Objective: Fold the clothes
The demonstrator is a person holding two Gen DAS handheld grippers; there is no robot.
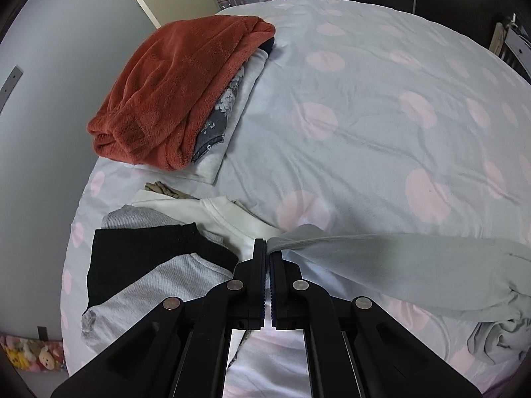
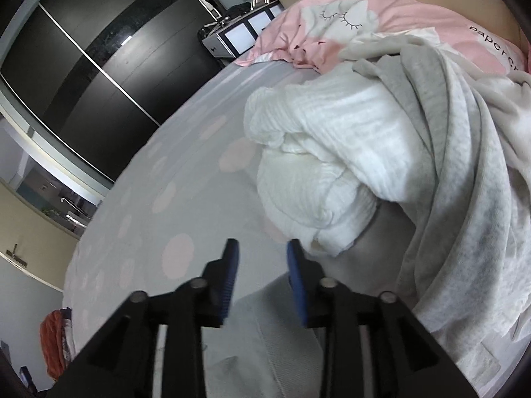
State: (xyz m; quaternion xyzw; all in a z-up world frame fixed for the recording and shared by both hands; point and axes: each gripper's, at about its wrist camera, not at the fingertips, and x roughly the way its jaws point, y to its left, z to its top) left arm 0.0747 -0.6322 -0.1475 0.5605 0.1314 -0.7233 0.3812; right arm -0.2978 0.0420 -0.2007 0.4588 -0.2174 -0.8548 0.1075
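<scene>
left wrist view, far left: folded stack (image 1: 186, 99) near the bed's left edge, rust-red fleece on top, a floral grey piece and a white piece under it. nearer the camera, a second flat pile (image 1: 159, 265): black-and-grey top over a white shirt, just left of the left gripper (image 1: 267, 248). its jaws are pressed together, pinching the edge of a pale grey garment (image 1: 398, 265). that garment stretches rightward off the fingertips, lifted above the spotted bedsheet (image 1: 365, 99), and ends bunched at the lower right edge of the frame.

right wrist view: dark sliding wardrobe (image 2: 93, 83) at left, beyond the bed. right gripper (image 2: 262, 252) hangs over the sheet with jaws spread, blue pads facing, nothing between them. pale grey cloth (image 2: 265, 331) lies under the fingers; cannot tell if it is the same garment. just right of the fingertips, an unfolded heap (image 2: 332, 165): white ribbed item, heather-grey knit draped across it. pink pillow (image 2: 332, 23) behind.
</scene>
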